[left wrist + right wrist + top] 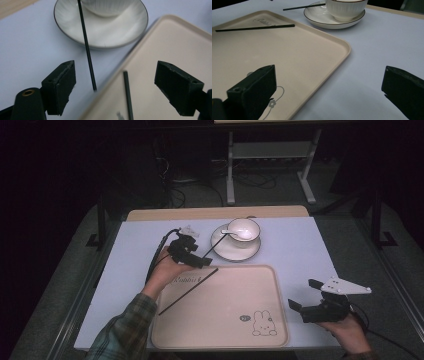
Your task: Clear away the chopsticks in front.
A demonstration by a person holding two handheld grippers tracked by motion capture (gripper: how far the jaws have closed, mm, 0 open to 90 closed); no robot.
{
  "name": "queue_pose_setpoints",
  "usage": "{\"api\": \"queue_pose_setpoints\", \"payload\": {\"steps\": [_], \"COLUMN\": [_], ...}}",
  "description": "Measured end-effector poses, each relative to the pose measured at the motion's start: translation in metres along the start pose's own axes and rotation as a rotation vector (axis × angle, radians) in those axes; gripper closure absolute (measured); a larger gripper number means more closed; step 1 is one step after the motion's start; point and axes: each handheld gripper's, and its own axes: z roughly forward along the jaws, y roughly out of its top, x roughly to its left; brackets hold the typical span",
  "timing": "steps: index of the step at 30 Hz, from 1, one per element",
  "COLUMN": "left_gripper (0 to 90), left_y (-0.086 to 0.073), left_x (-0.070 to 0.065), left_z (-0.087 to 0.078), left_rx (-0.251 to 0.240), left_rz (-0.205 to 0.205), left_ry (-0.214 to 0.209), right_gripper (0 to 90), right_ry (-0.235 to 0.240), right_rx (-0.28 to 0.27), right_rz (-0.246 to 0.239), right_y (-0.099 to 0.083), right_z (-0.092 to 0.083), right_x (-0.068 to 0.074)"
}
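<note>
- At the tray's far left corner, my left gripper (200,261) hangs with its jaws spread and nothing pinched between them; no earlier look is at hand, so I speak only of how they stand.
- Between those jaws in the left gripper view runs one black chopstick (87,47); its far end leans on the saucer (70,30) and its near end comes down on the pale table (30,50) just beside the tray's rim. Neither pad touches it.
- The second chopstick (187,291) lies slantwise in the beige tray (225,320), its upper tip near the far left edge.
- The bowl (244,232) sits on the saucer just past the tray's far edge, a white spoon (227,232) resting in it.
- My right gripper (306,301) hovers off the tray's right edge, near its front corner, jaws released and empty over bare table.
- Open room: most of the tray floor, down to the rabbit drawing (263,324), and the strip of table on the right between the tray and the table's edge.
- Tight spot: the narrow gap between the saucer's rim and the tray's far edge.
</note>
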Motion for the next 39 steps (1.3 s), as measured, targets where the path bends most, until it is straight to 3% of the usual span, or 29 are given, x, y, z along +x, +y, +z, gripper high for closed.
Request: {"api": "queue_pose_setpoints", "payload": {"steps": [7, 12, 16, 19, 24, 31, 39], "left_gripper": [23.4, 43.1, 54.1, 60.6, 69.2, 83.0, 85.0], "left_y": [0.029, 0.041, 0.044, 0.041, 0.038, 0.037, 0.038], "left_x": [0.009, 0.017, 0.022, 0.028, 0.03, 0.031, 0.035], "left_z": [0.027, 0.047, 0.065, 0.081, 0.092, 0.095, 0.088], "left_rx": [-0.033, -0.037, -0.011, 0.017, 0.031, 0.031, 0.021], "left_rz": [0.023, 0.042, 0.016, -0.055, -0.088, -0.096, -0.114], "left_ry": [0.027, 0.079, 0.091, 0.091, 0.092, 0.118, 0.139], "right_gripper": [0.0, 0.0, 0.0, 0.0, 0.0, 0.0, 0.0], "right_ry": [0.004, 0.009, 0.011, 0.013, 0.015, 0.015, 0.017], "right_rx": [-0.002, -0.003, -0.004, -0.004, -0.005, -0.005, -0.005], "right_rz": [-0.001, -0.001, 0.002, 0.0, 0.002, 0.0, 0.0], "right_y": [0.0, 0.0, 0.0, 0.0, 0.0, 0.0, 0.0], "right_z": [0.0, 0.0, 0.0, 0.0, 0.0, 0.0, 0.0], "right_x": [0.0, 0.0, -0.001, -0.001, -0.001, -0.001, -0.001]}}
